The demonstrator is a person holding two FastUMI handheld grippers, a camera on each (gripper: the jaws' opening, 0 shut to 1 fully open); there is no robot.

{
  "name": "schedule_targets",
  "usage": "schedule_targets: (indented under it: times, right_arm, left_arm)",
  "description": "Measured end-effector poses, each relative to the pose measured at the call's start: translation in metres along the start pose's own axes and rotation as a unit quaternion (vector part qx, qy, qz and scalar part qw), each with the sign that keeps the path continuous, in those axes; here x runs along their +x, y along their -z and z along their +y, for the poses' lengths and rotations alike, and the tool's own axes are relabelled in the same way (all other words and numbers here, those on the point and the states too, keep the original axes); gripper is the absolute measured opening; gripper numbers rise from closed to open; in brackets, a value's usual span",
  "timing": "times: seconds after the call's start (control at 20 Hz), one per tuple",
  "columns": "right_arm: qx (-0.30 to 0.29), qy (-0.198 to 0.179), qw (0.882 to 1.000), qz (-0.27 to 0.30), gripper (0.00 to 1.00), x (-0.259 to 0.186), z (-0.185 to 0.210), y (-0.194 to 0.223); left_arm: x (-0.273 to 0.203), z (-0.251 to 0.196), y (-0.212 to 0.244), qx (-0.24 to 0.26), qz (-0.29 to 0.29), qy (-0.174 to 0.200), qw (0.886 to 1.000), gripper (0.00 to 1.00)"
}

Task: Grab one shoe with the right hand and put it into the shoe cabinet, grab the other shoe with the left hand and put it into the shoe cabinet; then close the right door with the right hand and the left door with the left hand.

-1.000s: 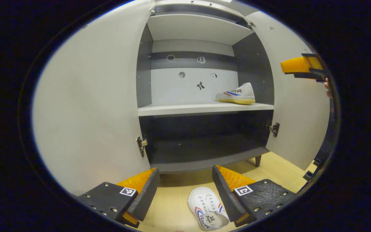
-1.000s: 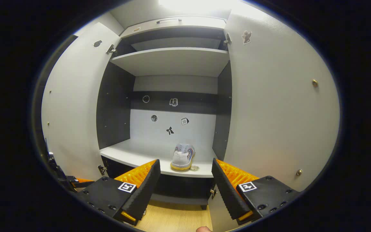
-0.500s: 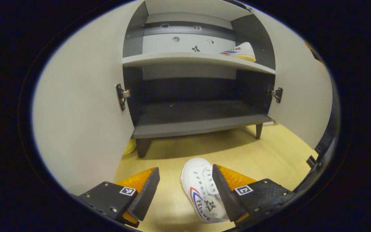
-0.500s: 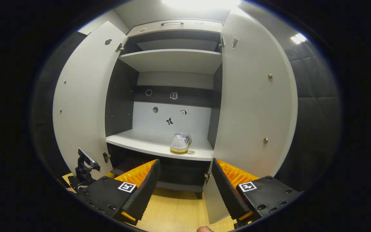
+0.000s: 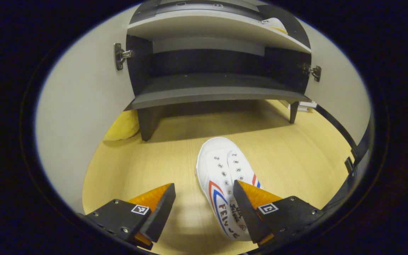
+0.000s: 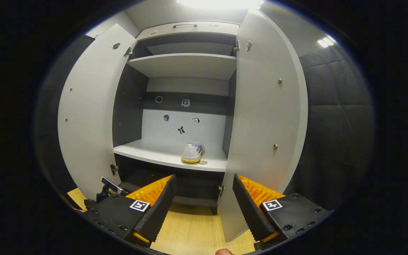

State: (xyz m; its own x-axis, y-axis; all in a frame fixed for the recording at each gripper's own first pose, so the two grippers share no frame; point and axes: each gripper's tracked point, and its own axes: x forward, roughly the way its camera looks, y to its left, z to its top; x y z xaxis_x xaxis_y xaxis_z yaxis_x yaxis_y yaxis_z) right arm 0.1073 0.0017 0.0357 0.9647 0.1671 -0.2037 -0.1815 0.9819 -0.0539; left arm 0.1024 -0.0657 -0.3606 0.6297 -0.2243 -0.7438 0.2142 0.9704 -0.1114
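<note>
Left gripper (image 5: 204, 202) has dropped toward the floor shoe (image 5: 225, 187); jaws spread, right finger over its side, not pinching. Right gripper (image 6: 204, 198), spread and empty, has backed off; first shoe (image 6: 192, 153) sits on the cabinet (image 6: 175, 63) shelf. Left grab looks next.

Left gripper view: low, near the floor (image 5: 147, 166), tilted down at cabinet (image 5: 211, 94) base. Right gripper view: higher, farther back, facing the open cabinet (image 6: 186, 67) head-on. Shared: cabinet interior, doors, floor (image 6: 193, 230).
</note>
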Motion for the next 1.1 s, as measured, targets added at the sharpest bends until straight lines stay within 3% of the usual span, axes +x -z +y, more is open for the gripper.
schedule_targets:
  times: [0.3, 0.35, 0.4, 0.55, 0.6, 0.65, 0.75, 0.8, 0.9, 1.1]
  right_arm:
    - [-0.002, -0.001, 1.000, 0.003, 0.99, 0.001, 0.002, 0.004]
    - [0.002, -0.003, 1.000, -0.001, 1.00, 0.001, 0.002, 0.002]
    - [0.004, -0.004, 1.000, -0.005, 0.96, 0.001, 0.002, -0.001]
    - [-0.003, 0.000, 1.000, -0.005, 1.00, 0.000, 0.001, -0.002]
    - [-0.005, -0.001, 1.000, -0.006, 0.99, 0.000, 0.002, -0.003]
    - [-0.006, -0.003, 1.000, -0.005, 1.00, -0.002, 0.004, -0.003]
    - [-0.005, -0.005, 1.000, -0.006, 1.00, -0.003, 0.004, -0.002]
    - [-0.004, -0.005, 1.000, -0.005, 0.99, -0.003, 0.003, -0.002]
    - [0.002, -0.004, 1.000, -0.006, 0.99, -0.005, 0.002, -0.003]
    - [0.009, -0.002, 1.000, -0.004, 1.00, -0.005, -0.002, -0.004]
  left_arm:
    - [0.006, -0.005, 0.013, 0.009, 0.016, 0.011, 1.000, 0.96]
    - [0.008, -0.010, 0.012, 0.008, 0.010, 0.016, 1.000, 0.93]
    - [0.008, -0.013, 0.012, 0.012, 0.009, 0.017, 1.000, 0.82]
    - [0.014, -0.023, 0.014, 0.007, 0.004, 0.028, 1.000, 0.75]
    - [0.018, -0.024, 0.014, 0.006, 0.007, 0.027, 1.000, 0.46]
    - [0.009, -0.021, 0.013, 0.007, 0.005, 0.023, 1.000, 0.47]
    - [0.009, -0.017, 0.010, 0.003, 0.005, 0.008, 1.000, 0.37]
    - [0.009, -0.016, 0.010, -0.007, 0.005, 0.002, 1.000, 0.18]
    - [0.011, -0.019, 0.007, -0.028, 0.006, 0.001, 1.000, 0.03]
    - [0.003, -0.015, -0.005, -0.052, -0.010, 0.017, 0.998, 0.02]
